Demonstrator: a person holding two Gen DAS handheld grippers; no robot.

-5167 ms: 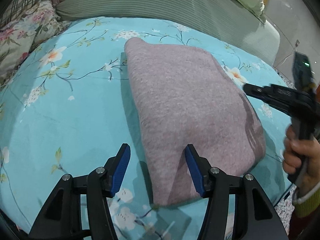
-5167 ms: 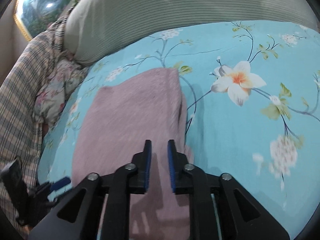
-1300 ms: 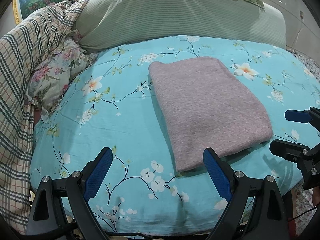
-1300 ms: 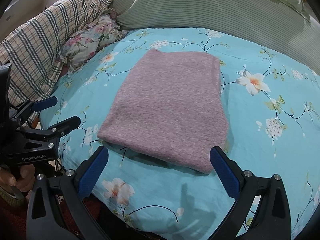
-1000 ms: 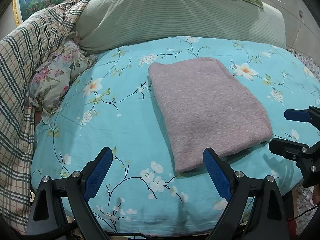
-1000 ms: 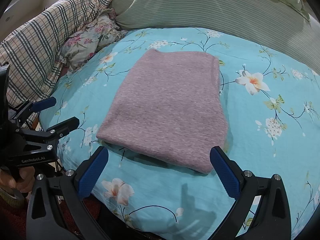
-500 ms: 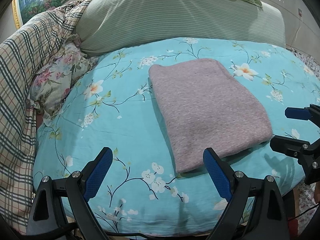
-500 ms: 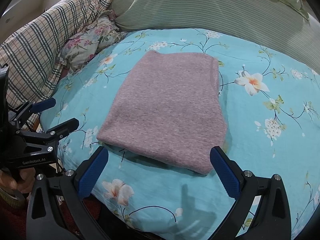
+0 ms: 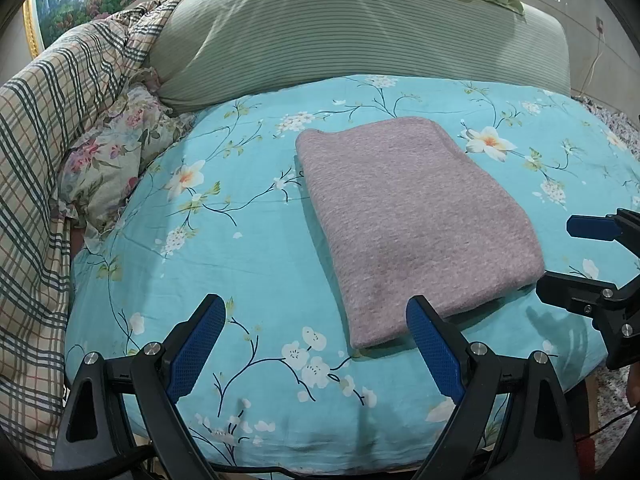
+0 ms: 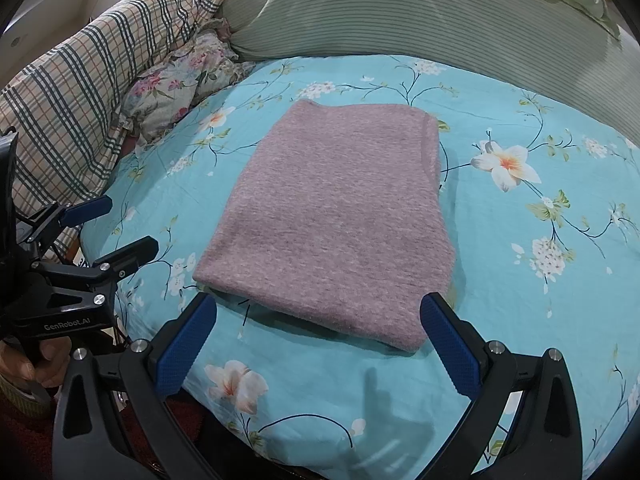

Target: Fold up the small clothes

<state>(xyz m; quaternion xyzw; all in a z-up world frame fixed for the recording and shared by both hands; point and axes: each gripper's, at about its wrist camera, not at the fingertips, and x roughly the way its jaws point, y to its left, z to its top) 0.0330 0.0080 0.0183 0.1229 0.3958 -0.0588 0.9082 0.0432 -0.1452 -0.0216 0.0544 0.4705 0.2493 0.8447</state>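
Observation:
A mauve knit garment [image 9: 412, 216] lies folded into a flat rectangle on the turquoise floral bedsheet [image 9: 224, 264]; it also shows in the right wrist view [image 10: 336, 216]. My left gripper [image 9: 316, 344] is open and empty, held back from the garment's near edge. My right gripper [image 10: 320, 344] is open and empty, just short of the garment's near edge. Each gripper appears in the other's view, the right one [image 9: 576, 260] at the far right and the left one [image 10: 112, 228] at the far left.
A green striped bolster [image 9: 340, 36] lies along the back of the bed. A plaid blanket [image 9: 36, 168] and a floral pillow [image 9: 116, 156] sit at the left. The bed's front edge [image 9: 320, 456] drops off just beyond my fingers.
Over five seconds both grippers opened wide and drew back from the garment, which now lies flat and free. In the last second almost nothing moved.

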